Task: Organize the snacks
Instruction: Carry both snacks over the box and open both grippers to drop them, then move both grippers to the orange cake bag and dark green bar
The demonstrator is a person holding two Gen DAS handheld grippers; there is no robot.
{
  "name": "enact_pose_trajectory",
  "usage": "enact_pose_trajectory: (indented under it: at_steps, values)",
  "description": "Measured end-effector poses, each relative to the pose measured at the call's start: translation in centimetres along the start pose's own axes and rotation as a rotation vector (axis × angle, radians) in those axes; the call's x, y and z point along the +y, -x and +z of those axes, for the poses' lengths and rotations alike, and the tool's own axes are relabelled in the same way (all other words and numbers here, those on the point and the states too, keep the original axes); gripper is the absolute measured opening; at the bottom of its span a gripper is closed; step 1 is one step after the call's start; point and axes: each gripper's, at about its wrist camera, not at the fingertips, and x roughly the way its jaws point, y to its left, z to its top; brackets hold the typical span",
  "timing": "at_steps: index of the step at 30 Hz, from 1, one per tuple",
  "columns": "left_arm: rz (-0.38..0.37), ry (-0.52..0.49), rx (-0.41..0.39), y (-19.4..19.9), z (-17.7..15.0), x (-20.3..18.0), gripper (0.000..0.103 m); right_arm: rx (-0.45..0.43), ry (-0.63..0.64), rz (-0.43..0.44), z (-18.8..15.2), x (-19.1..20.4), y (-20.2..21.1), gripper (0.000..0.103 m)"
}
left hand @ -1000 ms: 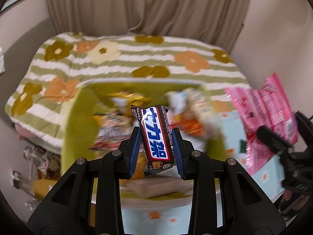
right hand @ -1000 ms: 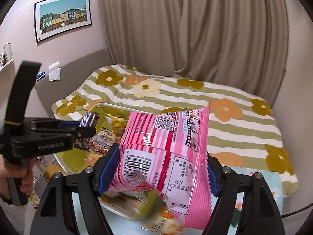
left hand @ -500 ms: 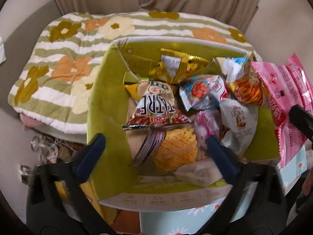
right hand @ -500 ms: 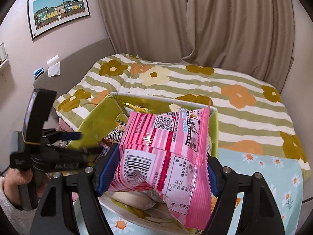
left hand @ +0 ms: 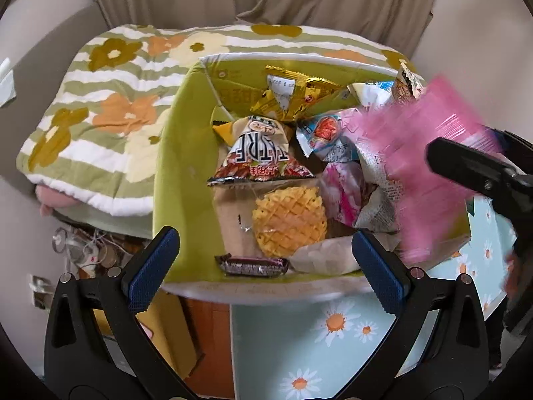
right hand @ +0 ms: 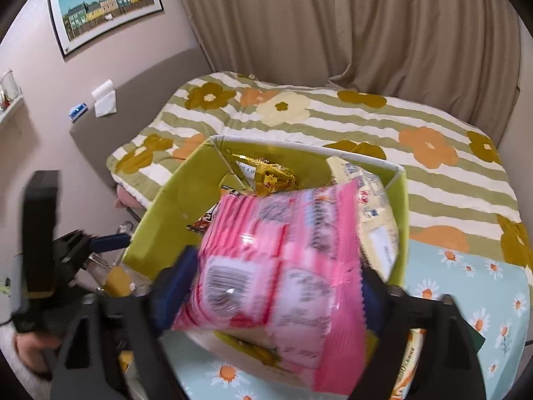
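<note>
Left tool (left hand: 266,263), black frame with blue ribbed pads, stands spread wide over the near edge of the box, nothing between the pads. Under it the counter (left hand: 299,343), covered in a pale blue cloth printed with daisies. Right tool (right hand: 269,286) has just been opening: its jaws stand wide, and the pink striped plastic snack bag (right hand: 283,260) sits blurred between them above the box; no firm pad contact can be made out. In the left wrist view the same bag is a pink smear at the box's right side. The lime-green open cardboard box (left hand: 173,180) with white rim stands on the counter's far edge, next to the bed. Inside, nearest the front wall, a dark brown wrapped chocolate bar (left hand: 252,266) lies flat on its side. Just behind it, a clear packet holding a yellow lattice-topped bun (left hand: 288,221), with a pale paper-wrapped item (left hand: 324,256) to its right. Further in, a brown-and-cream crisp bag with large block letters (left hand: 261,150), upside down to the camera; a white pouch with a red picture (left hand: 328,133); a gold foil packet (left hand: 293,95) leaning on the back wall. A person's hand (right hand: 30,346) grips the left tool's handle at the lower left of the right wrist view. Beyond the box, a bed with a green-and-white striped quilt with orange and mustard flowers (right hand: 333,113), then beige curtains (right hand: 333,23) and a framed picture of coloured houses (right hand: 106,1) on the wall.
</note>
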Motion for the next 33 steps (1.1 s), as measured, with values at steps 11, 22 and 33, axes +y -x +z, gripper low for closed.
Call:
enact_pose_trajectory:
  at_steps: [11,22,33]
  values:
    - [0.014,0.016,-0.033,2.6,-2.1,-0.2,0.103,0.004,-0.024,0.015,-2.4,-0.8,3.1,0.103]
    - [-0.144,-0.045,-0.119,5.2,-2.0,-4.3,0.103,-0.078,-0.099,-0.240,-6.0,-6.2,10.5,0.103]
    - [-0.209,-0.147,-0.110,5.1,-3.2,-13.4,0.103,-0.067,-0.138,-0.333,-10.1,-12.7,15.4,0.103]
